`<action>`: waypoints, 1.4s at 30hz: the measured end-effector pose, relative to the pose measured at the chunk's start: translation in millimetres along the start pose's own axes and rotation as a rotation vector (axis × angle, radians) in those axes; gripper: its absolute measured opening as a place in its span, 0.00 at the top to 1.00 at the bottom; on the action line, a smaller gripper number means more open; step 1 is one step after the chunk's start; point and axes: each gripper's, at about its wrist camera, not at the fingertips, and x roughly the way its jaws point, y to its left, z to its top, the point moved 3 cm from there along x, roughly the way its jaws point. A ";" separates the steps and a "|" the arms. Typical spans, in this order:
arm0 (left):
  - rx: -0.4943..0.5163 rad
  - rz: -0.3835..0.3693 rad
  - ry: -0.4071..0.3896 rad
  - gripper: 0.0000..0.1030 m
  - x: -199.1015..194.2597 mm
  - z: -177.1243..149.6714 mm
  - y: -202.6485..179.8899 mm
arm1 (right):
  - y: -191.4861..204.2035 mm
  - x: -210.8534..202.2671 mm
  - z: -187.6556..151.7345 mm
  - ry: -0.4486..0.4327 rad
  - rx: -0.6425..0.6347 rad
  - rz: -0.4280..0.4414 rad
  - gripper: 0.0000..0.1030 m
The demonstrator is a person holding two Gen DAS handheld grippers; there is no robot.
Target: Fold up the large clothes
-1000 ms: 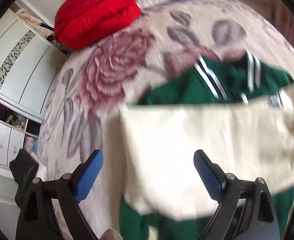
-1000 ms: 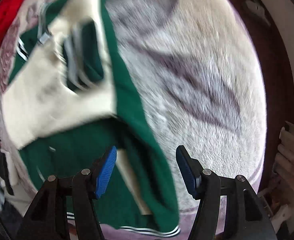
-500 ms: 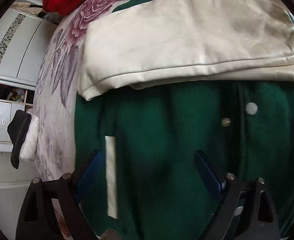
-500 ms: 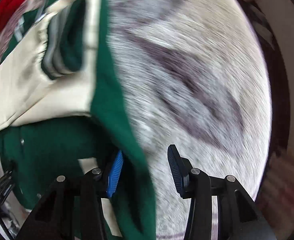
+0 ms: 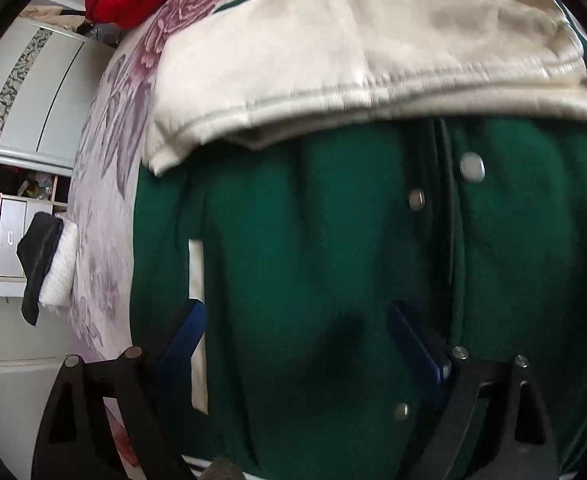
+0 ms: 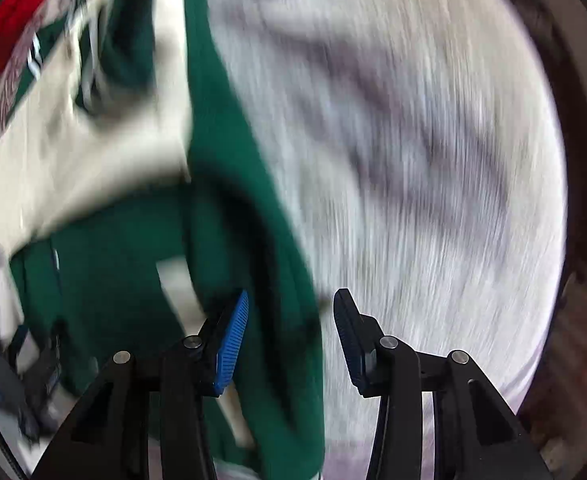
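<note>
- Your left claw (image 5: pixel 293 344) stands wide, blue ribbed pads low over the green jacket (image 5: pixel 313 260); whether they touch the felt-like cloth, can't tell.
- Jacket lies flat on the floral bed cover (image 5: pixel 105 184), cream leathery sleeve (image 5: pixel 353 52) folded across it, round metal snaps down the front.
- Your right claw (image 6: pixel 289 336) has just been narrowing, the jacket's thick right-hand edge between the pads; view is blurred.

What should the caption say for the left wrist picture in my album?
Open left gripper hovering over a green jacket, cream sleeves folded across it.
</note>
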 end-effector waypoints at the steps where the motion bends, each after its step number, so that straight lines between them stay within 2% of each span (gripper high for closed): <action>1: 0.008 0.002 0.004 0.10 0.0 -5.3 -1.4 | -11.9 15.0 -18.4 0.043 -0.004 -0.027 0.84; 2: 0.022 0.006 0.011 0.10 -0.2 -12.7 -2.4 | -24.0 21.4 -27.7 0.036 -0.001 -0.071 0.85; 4: 0.036 0.009 0.017 0.10 -1.9 -24.7 -1.6 | -43.4 18.3 -40.0 0.001 0.079 -0.007 0.85; 7: 0.037 0.005 0.033 0.10 -5.8 -47.3 9.1 | -46.6 -5.0 -66.7 -0.016 0.155 0.046 0.83; 10: 0.026 -0.001 0.081 0.10 -1.3 -76.1 26.1 | -35.9 -14.3 -118.9 0.046 0.196 0.202 0.79; 11: 0.024 0.003 0.095 0.10 1.2 -84.4 31.8 | -26.6 -9.3 -146.3 0.088 0.208 0.277 0.78; 13: 0.011 0.008 0.135 0.10 10.1 -105.4 46.1 | -15.1 11.2 -184.3 0.160 0.245 0.360 0.71; 15: -0.007 0.004 0.179 0.10 22.1 -122.9 58.4 | -3.2 48.5 -216.3 0.237 0.320 0.473 0.71; 17: -0.006 0.012 0.204 0.10 33.4 -135.5 66.2 | 13.7 86.4 -248.5 0.304 0.421 0.532 0.69; 20: -0.001 0.015 0.204 0.10 43.8 -142.5 73.1 | 37.0 123.7 -281.6 0.317 0.517 0.602 0.65; 21: 0.001 0.010 0.199 0.10 45.7 -142.5 73.7 | 40.8 127.2 -281.8 0.304 0.528 0.605 0.60; 23: 0.006 -0.004 0.187 0.10 47.6 -141.9 75.6 | 46.0 133.9 -285.6 0.273 0.574 0.617 0.60; 26: 0.015 -0.023 0.163 0.10 47.7 -143.3 81.2 | 33.2 143.8 -298.7 0.210 0.654 0.613 0.63; 27: 0.017 -0.029 0.156 0.10 46.7 -142.4 83.1 | 35.3 144.2 -302.6 0.186 0.676 0.596 0.78; 28: 0.019 -0.038 0.148 0.10 46.9 -142.6 86.2 | 40.4 145.3 -304.6 0.182 0.670 0.560 0.88; 30: 0.025 -0.049 0.134 0.10 44.8 -142.9 91.2 | 42.9 139.0 -315.4 0.152 0.670 0.527 0.96; 35: 0.031 -0.059 0.115 0.10 51.1 -152.7 106.3 | 81.0 123.1 -338.0 0.086 0.566 0.407 0.98; 37: 0.016 -0.065 0.118 0.10 54.8 -152.9 120.6 | 89.7 125.5 -337.5 0.118 0.554 0.373 0.98; 39: -0.007 -0.050 0.102 0.10 55.1 -142.9 136.8 | 98.9 132.4 -337.4 0.223 0.475 0.309 0.98; 41: -0.049 -0.033 0.066 0.10 53.8 -122.7 159.4 | 112.5 124.4 -337.7 0.308 0.388 0.221 0.97; 42: -0.068 -0.023 0.039 0.10 52.1 -107.0 170.4 | 118.3 116.8 -331.9 0.312 0.360 0.212 0.95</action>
